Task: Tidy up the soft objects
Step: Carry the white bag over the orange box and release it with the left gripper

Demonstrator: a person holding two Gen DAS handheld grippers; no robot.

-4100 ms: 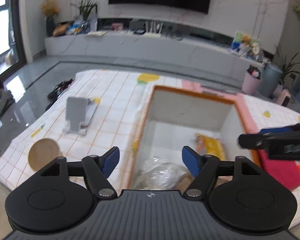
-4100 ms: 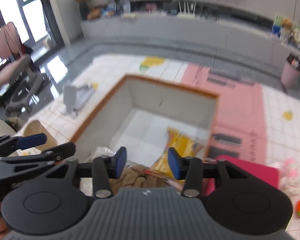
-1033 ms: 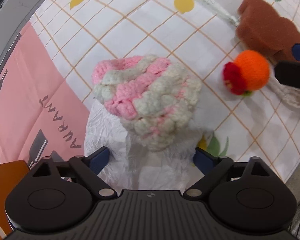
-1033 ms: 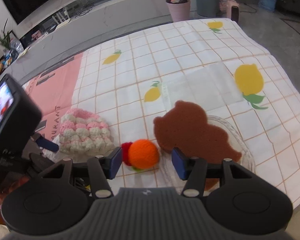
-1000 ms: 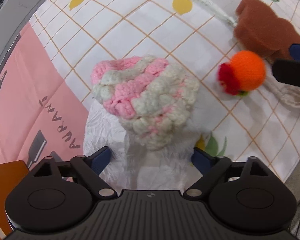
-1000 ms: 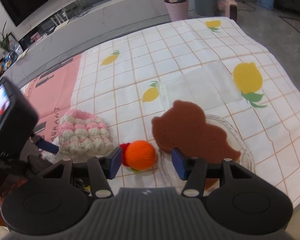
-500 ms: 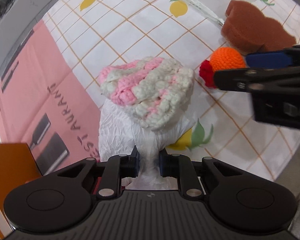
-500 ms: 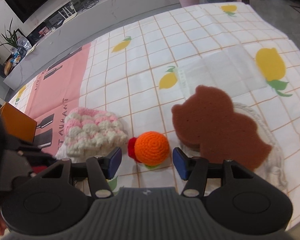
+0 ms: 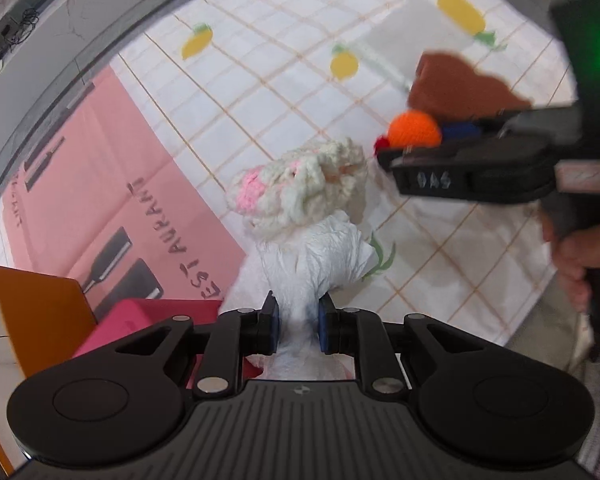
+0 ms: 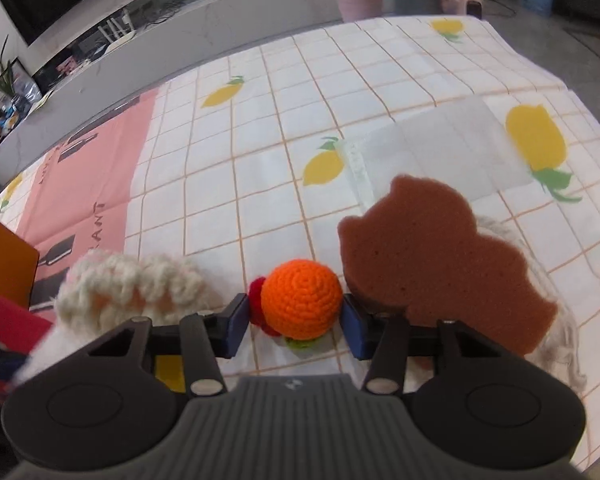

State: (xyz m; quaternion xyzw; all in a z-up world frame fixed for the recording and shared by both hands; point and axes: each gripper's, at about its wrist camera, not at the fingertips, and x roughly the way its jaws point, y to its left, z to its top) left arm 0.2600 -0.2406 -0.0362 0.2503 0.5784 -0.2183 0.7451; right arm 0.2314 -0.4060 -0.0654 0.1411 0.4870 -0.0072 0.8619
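My left gripper (image 9: 298,320) is shut on a crumpled white cloth (image 9: 320,256). A pink and white knitted hat (image 9: 300,184) rides on top of it, lifted off the checked tablecloth (image 9: 260,80). An orange crochet ball (image 10: 300,300) with a red tuft lies between the blue pads of my right gripper (image 10: 294,320). The jaws are closing and the pads touch the ball on both sides. A brown bear-shaped sponge (image 10: 440,260) lies just right of the ball. The hat (image 10: 140,288) also shows at the left of the right wrist view.
An orange box wall (image 9: 32,312) and a magenta item (image 9: 140,320) sit at the lower left, beside a pink printed sheet (image 9: 100,168). A clear plastic bag (image 10: 440,148) lies beyond the sponge, which rests on a whitish knitted piece (image 10: 560,320). A person's hand (image 9: 580,264) holds the right gripper near the table edge.
The left gripper closed on the white cloth and rose with the hat on it. The right gripper sank over the orange ball and its pads narrowed onto it.
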